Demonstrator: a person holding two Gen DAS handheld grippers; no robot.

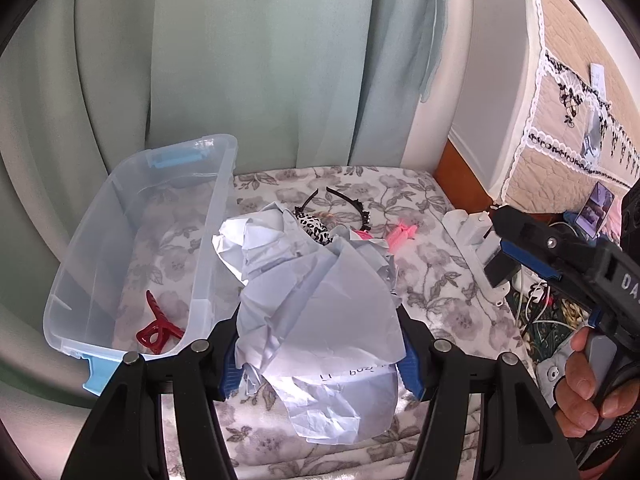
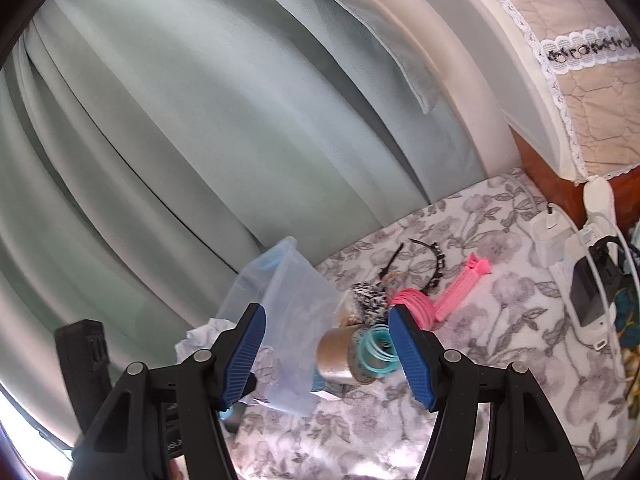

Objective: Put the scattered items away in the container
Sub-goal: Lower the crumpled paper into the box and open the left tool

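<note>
- Clear plastic storage bin (image 1: 132,216) with pale blue latches stands at the left of the left wrist view, on a grey floral blanket (image 1: 440,280), close against a pale green curtain (image 1: 240,60).
- A dark red claw hair clip (image 1: 156,326) lies inside the bin, near its closer corner (the only item visible in it).
- Left gripper (image 1: 320,354) is clamped on a crumpled white paper (image 1: 316,292); the wad bulges up and hangs down between the blue pads, held just right of the bin wall and above the blanket.
- Behind the paper, on the blanket: a leopard-print scrunchie (image 1: 314,224), a black headband (image 1: 352,204) and a pink hair clip (image 1: 402,236), all outside the bin.
- Right gripper (image 2: 328,350) has its jaws apart with nothing pressed between the pads; in the left wrist view it shows at the right edge, gripped by a hand (image 1: 588,384).
- In the right wrist view, ahead of those open jaws, a gold-coloured roll of tape (image 2: 338,354) lies on its side, touching a teal coil hair tie (image 2: 378,350); a pink coil hair tie (image 2: 414,304) lies just beyond.
- A white power strip (image 2: 576,248) with plugged-in chargers lies along the blanket's right edge.
</note>
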